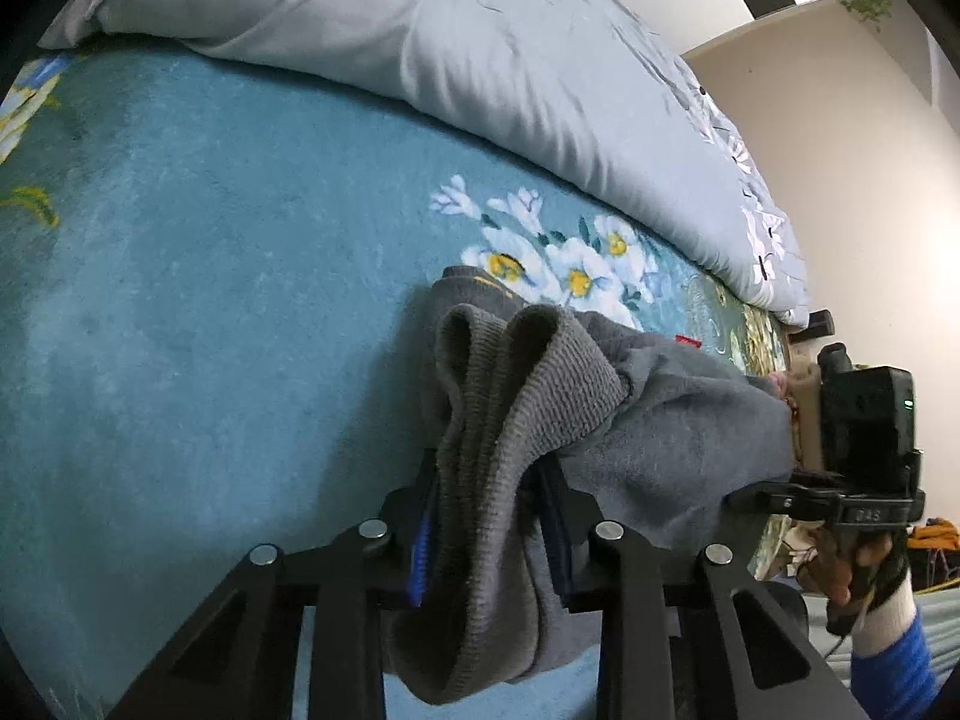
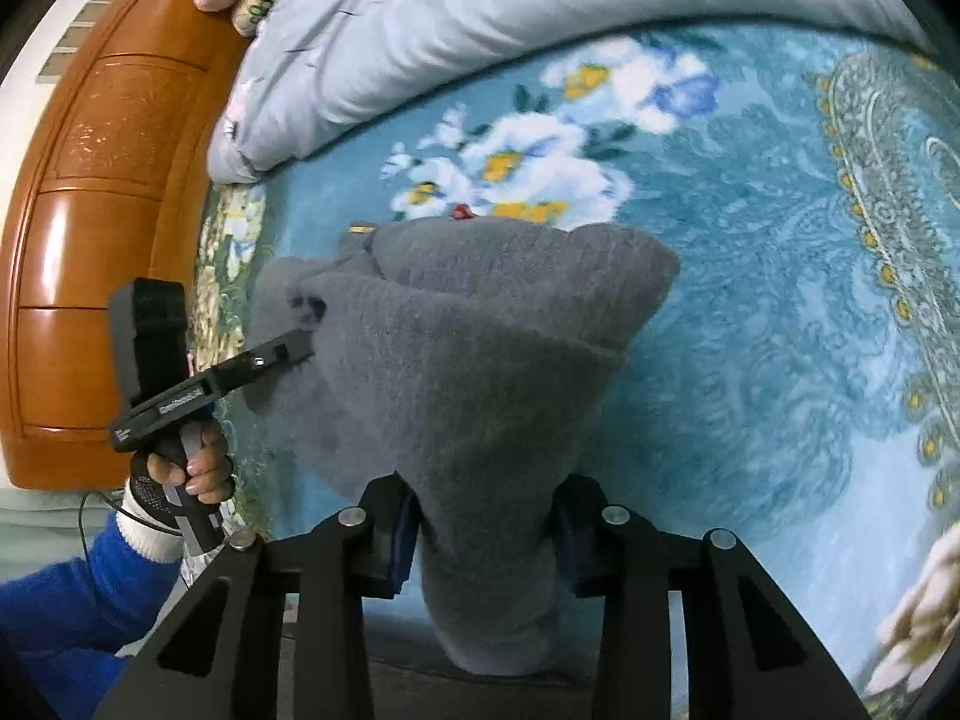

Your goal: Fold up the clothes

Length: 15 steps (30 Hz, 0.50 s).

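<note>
Both claws are clamped onto the grey sweater: left claw pinching its ribbed cuff, right claw bunching fleece, over the blue floral bed.

1. I see a teal blanket with white flowers spread over the bed.
2. A pale grey quilt lies bunched along its far edge.
3. A glossy wooden headboard stands at the end.
</note>
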Each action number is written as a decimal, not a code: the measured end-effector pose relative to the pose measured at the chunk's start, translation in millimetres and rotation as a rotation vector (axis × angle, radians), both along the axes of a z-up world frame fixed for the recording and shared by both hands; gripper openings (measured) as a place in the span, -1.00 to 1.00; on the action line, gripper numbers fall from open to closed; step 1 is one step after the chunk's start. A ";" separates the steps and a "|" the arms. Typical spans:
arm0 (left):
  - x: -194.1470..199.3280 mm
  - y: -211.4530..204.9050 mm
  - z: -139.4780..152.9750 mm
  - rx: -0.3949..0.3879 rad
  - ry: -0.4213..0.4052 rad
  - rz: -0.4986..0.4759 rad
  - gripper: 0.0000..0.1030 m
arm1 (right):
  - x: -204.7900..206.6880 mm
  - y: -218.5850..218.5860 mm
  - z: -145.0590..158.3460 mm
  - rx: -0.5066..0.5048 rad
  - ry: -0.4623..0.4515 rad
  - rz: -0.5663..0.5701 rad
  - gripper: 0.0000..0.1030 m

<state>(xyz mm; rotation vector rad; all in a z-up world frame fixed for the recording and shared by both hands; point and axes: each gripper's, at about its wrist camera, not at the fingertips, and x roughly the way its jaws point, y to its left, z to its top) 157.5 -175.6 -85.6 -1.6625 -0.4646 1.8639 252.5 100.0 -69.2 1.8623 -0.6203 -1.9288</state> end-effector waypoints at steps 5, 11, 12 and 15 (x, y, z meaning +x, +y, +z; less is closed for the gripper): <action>-5.1 6.0 -6.1 -0.084 0.037 -0.033 0.06 | 4.5 -7.2 11.3 0.031 0.010 -0.048 -0.32; -9.7 4.6 -21.8 -0.056 -0.013 -0.074 0.47 | 9.5 -2.4 5.9 0.030 -0.010 -0.103 -0.32; -12.0 1.5 -28.1 -0.020 -0.050 -0.059 0.49 | 10.0 -1.2 4.9 0.025 -0.014 -0.114 -0.32; -19.2 -16.1 -39.3 0.119 -0.148 0.047 0.48 | 9.0 0.6 4.0 0.034 -0.029 -0.125 -0.31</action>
